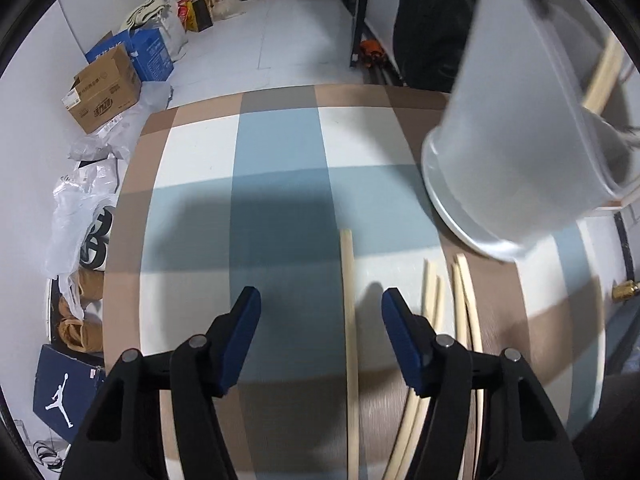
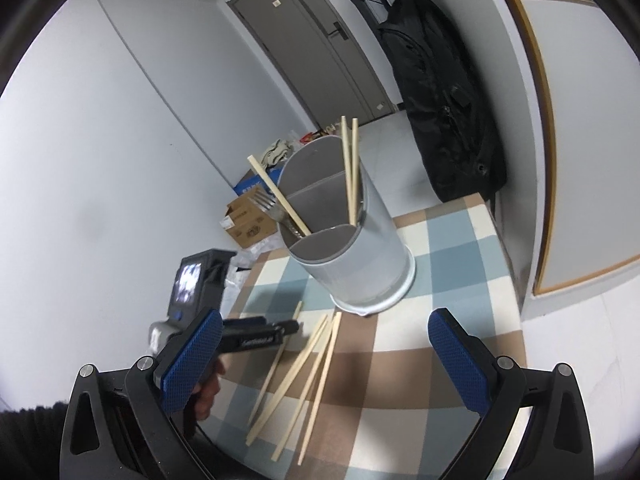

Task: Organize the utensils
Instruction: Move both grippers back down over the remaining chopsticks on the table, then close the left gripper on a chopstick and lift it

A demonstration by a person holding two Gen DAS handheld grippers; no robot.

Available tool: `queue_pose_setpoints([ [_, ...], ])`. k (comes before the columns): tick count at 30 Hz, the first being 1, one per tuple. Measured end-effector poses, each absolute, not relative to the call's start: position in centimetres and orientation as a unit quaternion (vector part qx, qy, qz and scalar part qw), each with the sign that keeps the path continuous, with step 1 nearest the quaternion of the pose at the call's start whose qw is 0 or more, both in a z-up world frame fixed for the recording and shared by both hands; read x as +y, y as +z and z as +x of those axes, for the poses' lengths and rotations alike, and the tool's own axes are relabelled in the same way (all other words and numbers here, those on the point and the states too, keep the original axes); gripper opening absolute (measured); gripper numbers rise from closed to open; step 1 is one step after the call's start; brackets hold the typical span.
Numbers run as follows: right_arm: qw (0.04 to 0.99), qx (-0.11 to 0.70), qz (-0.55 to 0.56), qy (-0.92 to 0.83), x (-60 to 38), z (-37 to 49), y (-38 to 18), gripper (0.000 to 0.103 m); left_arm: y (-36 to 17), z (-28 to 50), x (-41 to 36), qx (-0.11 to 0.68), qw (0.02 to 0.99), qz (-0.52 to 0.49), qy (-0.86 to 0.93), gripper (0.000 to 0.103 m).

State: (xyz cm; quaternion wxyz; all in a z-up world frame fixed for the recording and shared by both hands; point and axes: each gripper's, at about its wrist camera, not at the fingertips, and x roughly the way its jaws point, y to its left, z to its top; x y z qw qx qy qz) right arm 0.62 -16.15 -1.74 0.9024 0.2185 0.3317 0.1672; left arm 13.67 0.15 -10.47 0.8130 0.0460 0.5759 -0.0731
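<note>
The left tongs [image 1: 320,312] point steeply down over the checked blue, white and tan cloth of the counter [image 1: 280,148]. Their blue pads stand apart with nothing pressed between them, so they are released. One pale wooden chopstick [image 1: 349,320] lies flat on the cloth inside the gap, close to the right pad and well off the left one. Its long axis runs near to far, roughly in line with the direction the tongs point, and it passes back under the tool. Four more loose pale chopsticks [image 1: 448,300] lie just right of the right pad, fanned along much the same line.

The right tongs [image 2: 324,344] are also released, spread wide with nothing in them, hanging above the near ends of that bundle. Beyond the loose sticks stands the grey cylindrical utensil holder with inner dividers [image 2: 360,264]; it already carries two upright chopsticks, a third leaning one and a metal fork [image 2: 266,202].

My reading is that the left hand is nearer the single chopstick. The jaws would close across its width, so a small shift right should centre it before the squeeze.
</note>
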Motion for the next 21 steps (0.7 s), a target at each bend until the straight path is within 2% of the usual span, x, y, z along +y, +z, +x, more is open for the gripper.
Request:
queue_pose_setpoints([
  [3,0.901,0.332,0.227,0.163,-16.8,0.5,-1.8,0.103,-10.5,14.3,0.1,0.574,0.814,0.054,-0.071,0.053],
  [5,0.899,0.332,0.234,0.160,-17.2,0.5,-1.8,0.103,-10.5,14.6,0.3,0.575,0.813,0.053,-0.072,0.045],
  [7,0.898,0.334,0.241,0.157,-17.5,0.5,-1.8,0.103,-10.6,14.3,0.1,0.573,0.814,0.055,-0.079,0.030],
  [9,0.895,0.338,0.247,0.156,-17.8,0.6,-1.9,0.103,-10.7,14.3,-0.1,0.571,0.814,0.055,-0.089,0.006],
  [10,0.894,0.340,0.249,0.156,-17.9,0.6,-1.9,0.103,-10.8,14.2,-0.2,0.571,0.814,0.051,-0.093,0.003],
  [16,0.891,0.347,0.251,0.152,-18.0,0.7,-2.2,0.103,-10.5,12.6,0.0,0.551,0.827,0.053,-0.102,0.002],
  [21,0.886,0.366,0.244,0.148,-17.6,1.1,-3.0,0.103,-8.6,11.2,1.3,0.534,0.839,0.014,-0.104,0.002],
])
